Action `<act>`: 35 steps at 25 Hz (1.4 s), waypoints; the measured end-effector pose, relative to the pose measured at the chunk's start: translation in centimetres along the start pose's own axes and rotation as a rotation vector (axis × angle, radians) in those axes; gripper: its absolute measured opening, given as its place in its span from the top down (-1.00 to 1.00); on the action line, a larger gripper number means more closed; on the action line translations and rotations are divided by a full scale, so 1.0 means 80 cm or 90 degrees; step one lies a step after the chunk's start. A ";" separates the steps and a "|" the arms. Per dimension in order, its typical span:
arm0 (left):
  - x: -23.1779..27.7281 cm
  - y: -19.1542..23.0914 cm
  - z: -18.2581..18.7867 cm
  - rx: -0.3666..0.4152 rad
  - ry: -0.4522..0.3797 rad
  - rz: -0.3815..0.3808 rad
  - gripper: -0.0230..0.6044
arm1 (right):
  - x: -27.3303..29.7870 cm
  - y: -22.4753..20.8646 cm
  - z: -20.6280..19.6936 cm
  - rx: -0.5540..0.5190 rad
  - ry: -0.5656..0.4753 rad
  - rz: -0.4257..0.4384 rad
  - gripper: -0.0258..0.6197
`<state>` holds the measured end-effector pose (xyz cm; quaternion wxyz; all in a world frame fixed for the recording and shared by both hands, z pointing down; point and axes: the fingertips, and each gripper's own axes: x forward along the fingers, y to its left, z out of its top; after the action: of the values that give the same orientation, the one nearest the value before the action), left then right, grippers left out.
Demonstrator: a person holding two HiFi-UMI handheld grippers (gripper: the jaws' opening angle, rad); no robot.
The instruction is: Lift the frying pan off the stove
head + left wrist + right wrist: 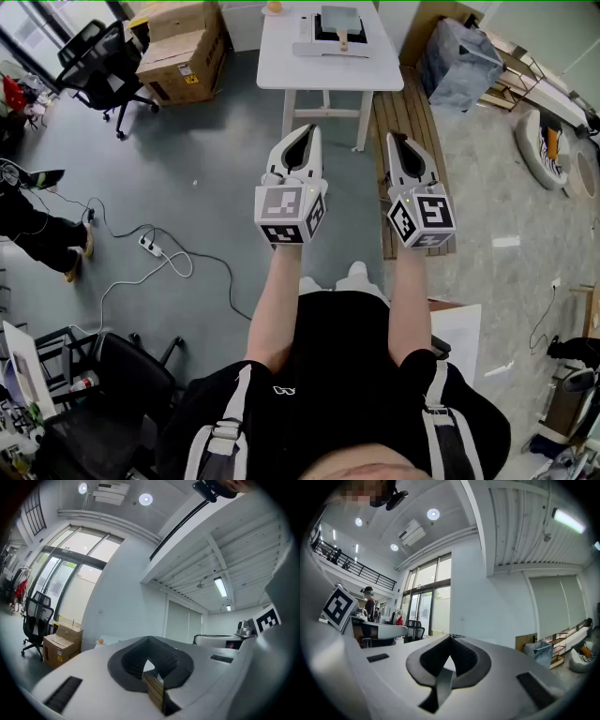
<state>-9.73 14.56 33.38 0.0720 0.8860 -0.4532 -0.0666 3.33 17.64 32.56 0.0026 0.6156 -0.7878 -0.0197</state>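
In the head view a grey square frying pan (339, 21) with a wooden handle sits on a small stove (326, 44) on a white table (281, 66) at the far end of the floor. Both grippers are held up in front of me, well short of the table, pointing towards it. My left gripper (307, 132) is shut with nothing in it, and so is my right gripper (397, 141). In the left gripper view the left gripper (149, 638) shows its jaws closed together; the right gripper (451, 637) looks the same in its own view. Neither gripper view shows the pan.
Cardboard boxes (183, 47) and a black office chair (98, 66) stand left of the table. A power strip with cables (150, 246) lies on the floor at left. A wooden pallet (405, 117) and a grey bag (459, 61) are right of the table. An orange object (274, 7) rests on the table's far left.
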 end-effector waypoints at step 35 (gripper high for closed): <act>0.105 0.092 -0.014 -0.085 0.004 0.016 0.93 | 0.140 -0.036 -0.012 0.068 0.006 0.039 0.91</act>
<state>-10.45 3.54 35.45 0.1331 0.8738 -0.4583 -0.0929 3.47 6.06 33.21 -0.0257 0.5907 -0.8061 0.0255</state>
